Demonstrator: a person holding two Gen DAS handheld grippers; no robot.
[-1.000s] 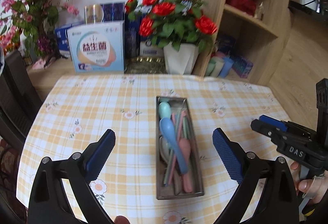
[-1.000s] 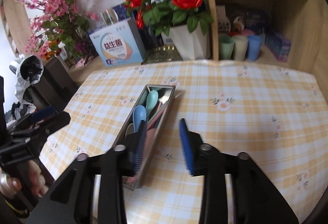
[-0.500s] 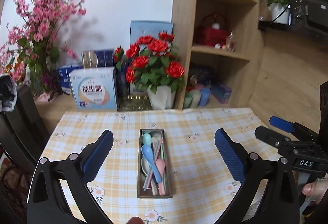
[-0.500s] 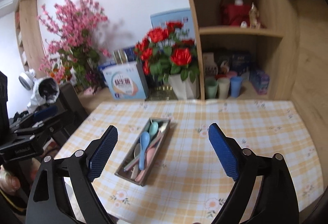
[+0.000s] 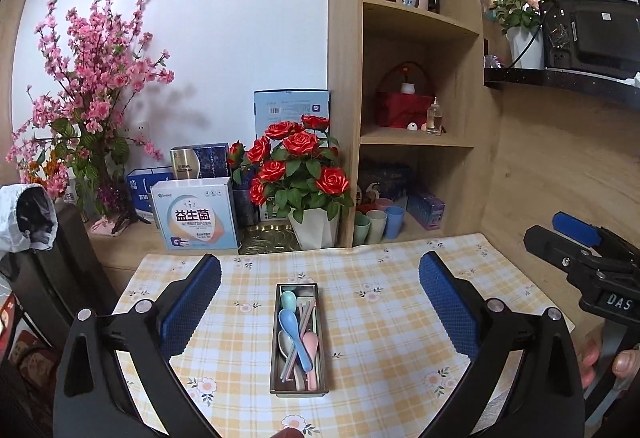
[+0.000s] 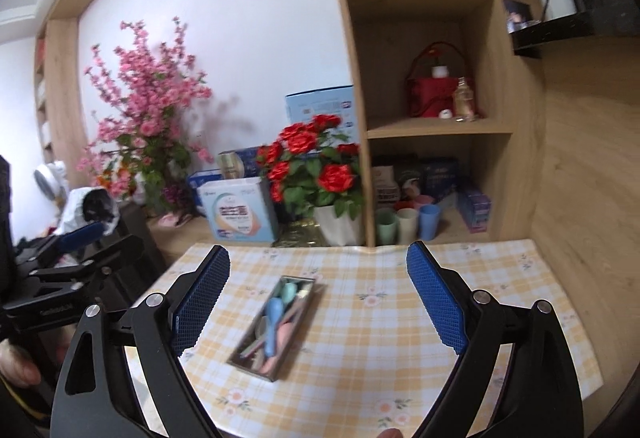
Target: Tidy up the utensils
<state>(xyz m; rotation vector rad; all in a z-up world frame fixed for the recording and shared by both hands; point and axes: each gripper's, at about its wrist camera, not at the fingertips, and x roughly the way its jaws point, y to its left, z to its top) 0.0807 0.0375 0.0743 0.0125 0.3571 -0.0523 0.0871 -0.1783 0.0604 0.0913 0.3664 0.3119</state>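
Currently the metal tray [image 5: 299, 390] lies mid-table on the checked tablecloth [image 5: 380, 338], nearer the front edge, its long axis running front to back. Inside lie utensils, lengthwise: a blue spoon [image 5: 294, 334], a mint spoon [image 5: 288, 300], a pink spoon [image 5: 311, 352], chopsticks [image 5: 306, 314]. My left tongs [image 5: 320, 302] and my right tongs [image 6: 318, 296] are spread wide, holding nothing, above the tray.

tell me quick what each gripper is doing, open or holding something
left gripper: open, holding nothing
right gripper: open, holding nothing
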